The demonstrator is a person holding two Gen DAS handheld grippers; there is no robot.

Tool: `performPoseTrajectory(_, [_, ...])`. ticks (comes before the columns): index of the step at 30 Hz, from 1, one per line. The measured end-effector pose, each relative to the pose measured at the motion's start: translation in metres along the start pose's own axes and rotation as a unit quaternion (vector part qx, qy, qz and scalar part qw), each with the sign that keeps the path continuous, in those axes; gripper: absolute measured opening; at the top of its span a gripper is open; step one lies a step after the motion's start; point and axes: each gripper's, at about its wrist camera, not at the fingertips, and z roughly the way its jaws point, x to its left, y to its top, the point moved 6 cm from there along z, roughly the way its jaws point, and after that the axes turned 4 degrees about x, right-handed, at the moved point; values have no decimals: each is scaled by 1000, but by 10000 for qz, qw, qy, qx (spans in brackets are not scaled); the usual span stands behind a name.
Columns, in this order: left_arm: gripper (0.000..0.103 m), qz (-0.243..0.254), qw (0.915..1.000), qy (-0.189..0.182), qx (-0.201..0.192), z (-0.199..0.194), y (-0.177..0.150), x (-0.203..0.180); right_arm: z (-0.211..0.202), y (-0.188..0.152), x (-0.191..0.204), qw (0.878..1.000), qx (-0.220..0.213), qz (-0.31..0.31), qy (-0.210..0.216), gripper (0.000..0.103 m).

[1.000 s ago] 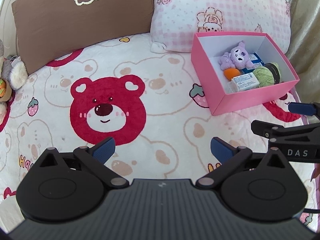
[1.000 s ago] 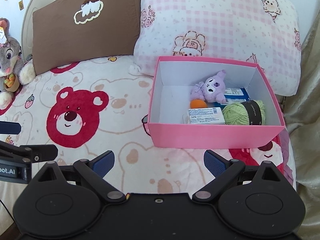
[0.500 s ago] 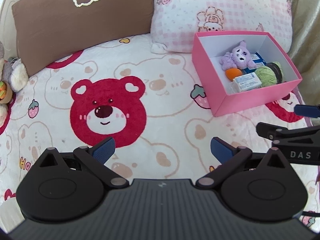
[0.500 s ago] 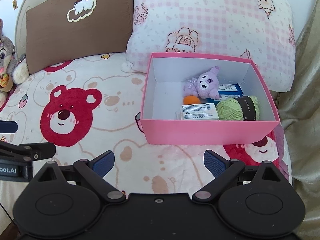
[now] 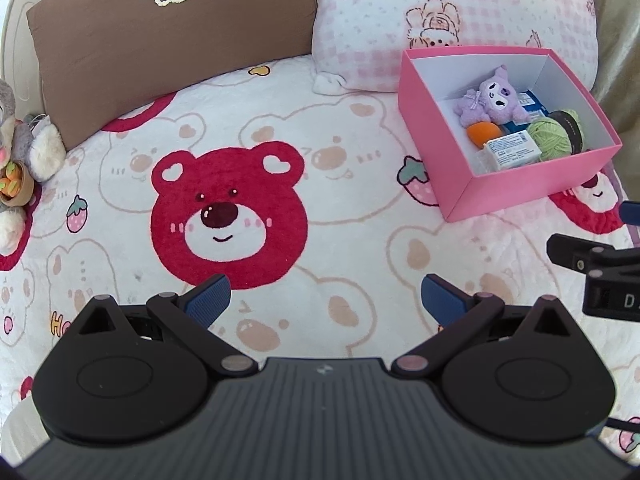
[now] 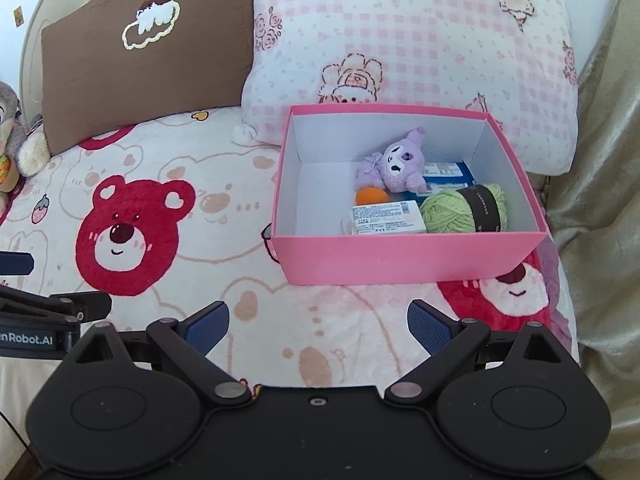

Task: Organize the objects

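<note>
1. Looking from the left wrist: the left gripper (image 5: 325, 298) hangs wide and empty over the blanket (image 5: 360, 184). The box (image 5: 520, 196), at right of frame, holds a plush (image 5: 490, 98), ball (image 5: 482, 133), yarn (image 5: 550, 138) and carton (image 5: 514, 153); nothing loose remains, so sorting looks finished. The box has slid slightly rightward since earlier.
2. Looking from the right wrist: the right gripper (image 6: 318, 326), wide and empty, faces the box (image 6: 400, 262) at centre, now nearer.
</note>
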Motion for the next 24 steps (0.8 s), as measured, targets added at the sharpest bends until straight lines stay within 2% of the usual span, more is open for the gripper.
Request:
performPoseTrajectory(7, [103,-11,10000,-18,53,0,-1,-1,0,-5,8,9996,31,-288,-48,98])
performPoseTrajectory(24, [103,-267,9993,-195,173,2,-1,8,-1,-6,6,9997,41,-245,-29,98])
